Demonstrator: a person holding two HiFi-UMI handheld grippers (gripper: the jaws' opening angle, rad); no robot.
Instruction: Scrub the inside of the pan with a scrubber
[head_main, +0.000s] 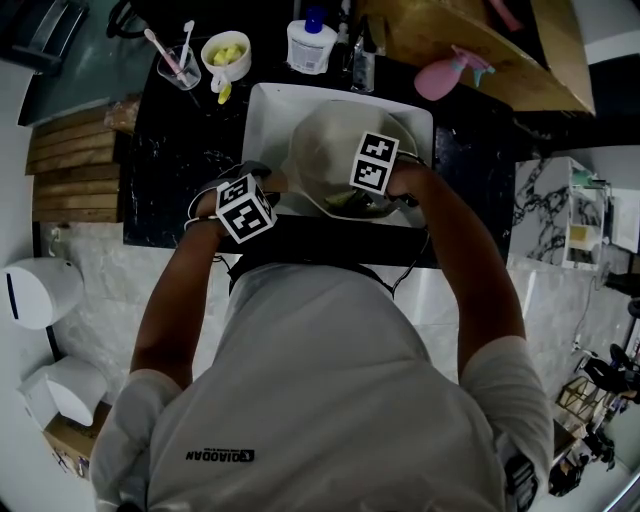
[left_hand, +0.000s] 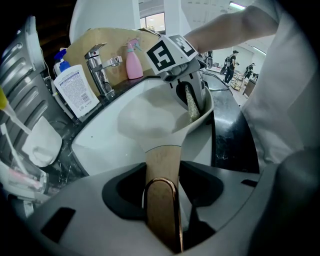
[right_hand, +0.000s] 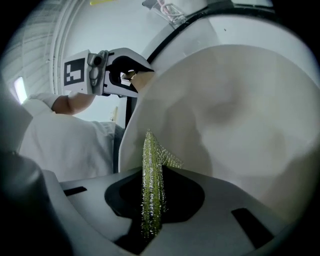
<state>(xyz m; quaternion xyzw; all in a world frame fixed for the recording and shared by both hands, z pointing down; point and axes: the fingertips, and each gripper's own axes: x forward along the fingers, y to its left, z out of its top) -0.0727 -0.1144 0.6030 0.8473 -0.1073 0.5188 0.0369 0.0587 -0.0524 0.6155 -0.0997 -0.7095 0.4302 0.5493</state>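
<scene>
Pan: my pan (head_main: 322, 150) is tilted over the sink's (head_main: 262, 105) near edge.
Scrubber: the scrubber (right_hand: 151, 165) is pinched in my right gripper (right_hand: 152, 200), inside the pan by its rim.
Left gripper (left_hand: 162, 200): clamped on the wooden handle (left_hand: 161, 162).
Risk: if I scrub hard, the pan may twist on its handle or the thin scrubber may slip from my jaws.

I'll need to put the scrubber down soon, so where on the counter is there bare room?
Bare counter lies left of the sink, between it and the wooden slats. A narrower bare strip lies right of the sink, in front of the pink spray bottle. The back edge is crowded: cup, bowl, soap bottle, tap. The pan fills the sink.
</scene>
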